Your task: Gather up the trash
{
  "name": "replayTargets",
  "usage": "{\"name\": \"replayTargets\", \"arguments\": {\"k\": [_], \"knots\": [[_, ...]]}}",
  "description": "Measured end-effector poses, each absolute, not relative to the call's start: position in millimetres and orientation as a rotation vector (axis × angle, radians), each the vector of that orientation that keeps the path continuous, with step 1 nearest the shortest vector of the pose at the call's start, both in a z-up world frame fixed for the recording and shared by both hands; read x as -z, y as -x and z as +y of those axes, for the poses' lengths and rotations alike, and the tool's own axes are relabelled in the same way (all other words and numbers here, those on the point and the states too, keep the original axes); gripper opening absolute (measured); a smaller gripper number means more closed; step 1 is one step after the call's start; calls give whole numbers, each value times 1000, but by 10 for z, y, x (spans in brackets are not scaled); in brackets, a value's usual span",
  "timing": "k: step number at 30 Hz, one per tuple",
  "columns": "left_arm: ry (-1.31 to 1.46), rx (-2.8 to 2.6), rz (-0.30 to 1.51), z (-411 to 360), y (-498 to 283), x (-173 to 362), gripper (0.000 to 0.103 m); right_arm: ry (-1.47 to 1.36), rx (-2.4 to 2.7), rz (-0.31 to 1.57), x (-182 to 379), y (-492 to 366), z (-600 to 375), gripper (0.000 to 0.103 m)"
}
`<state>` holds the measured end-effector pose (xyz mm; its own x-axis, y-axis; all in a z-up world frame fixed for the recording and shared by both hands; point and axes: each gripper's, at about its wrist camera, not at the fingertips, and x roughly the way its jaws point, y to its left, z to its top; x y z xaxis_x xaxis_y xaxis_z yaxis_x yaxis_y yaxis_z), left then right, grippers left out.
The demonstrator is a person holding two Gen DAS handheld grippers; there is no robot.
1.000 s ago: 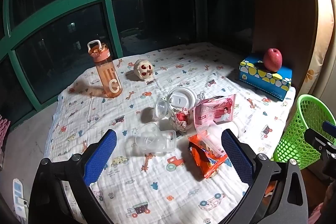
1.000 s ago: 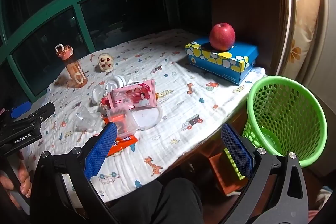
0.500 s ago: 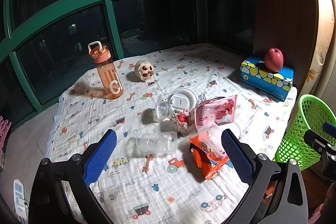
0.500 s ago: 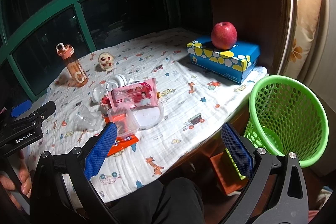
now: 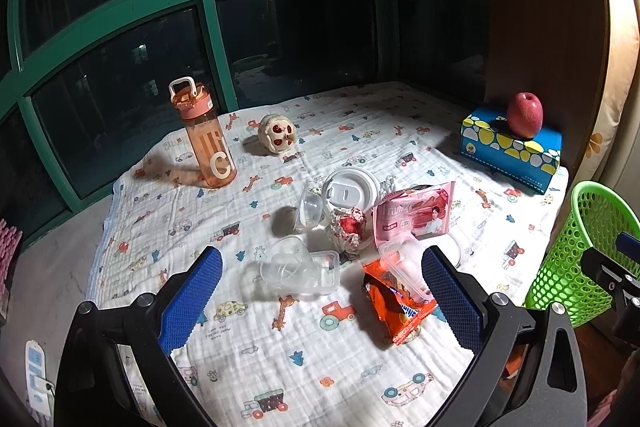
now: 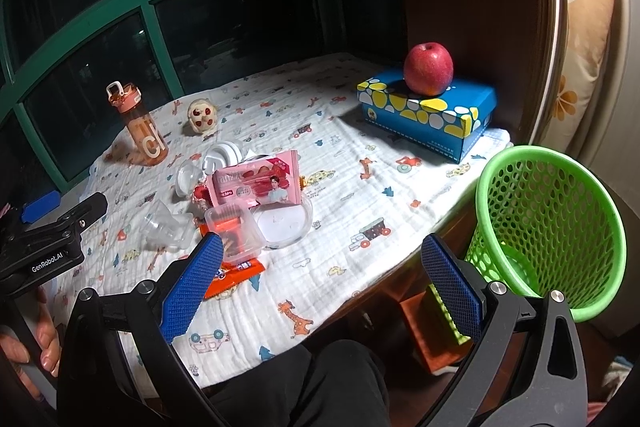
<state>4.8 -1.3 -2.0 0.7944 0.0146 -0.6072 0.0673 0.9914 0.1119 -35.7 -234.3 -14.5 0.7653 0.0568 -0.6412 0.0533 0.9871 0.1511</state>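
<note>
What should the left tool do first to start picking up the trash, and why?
Probably move the left tool forward and down onto the orange snack wrapper. Both tools are open and hold nothing, that wrapper lies nearest, and the green basket waits empty-looking at the table's right edge.

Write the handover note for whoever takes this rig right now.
Left gripper: open, empty, above the table.
Right gripper: open, empty, over the table's near edge.
Trash pile mid-table: orange wrapper, pink packet, clear plastic containers, white cup lid.
Green basket stands off the table's right end; looks empty.
Nothing collected yet; every piece remains.
</note>
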Motion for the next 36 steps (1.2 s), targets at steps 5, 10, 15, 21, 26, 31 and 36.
{"name": "replayTargets", "arguments": {"k": [5,10,15,21,26,31,36], "knots": [[-130,24,655,-14,-67,36,97,-163,-4,701,146,356,-2342,98],[-128,21,655,-9,-73,47,97,-165,-2,702,152,344,-2341,98],[-127,20,658,-6,-85,60,97,-160,-6,705,154,305,-2342,97],[-121,15,664,15,-108,96,97,-159,-8,706,168,281,-2335,97],[-119,14,669,36,-132,105,97,-150,-16,711,198,225,-2307,96],[-113,4,682,88,-196,129,97,-135,-32,716,217,152,-2264,95],[-100,-12,693,168,-267,136,97,-122,-59,728,247,49,-2196,94]]}}
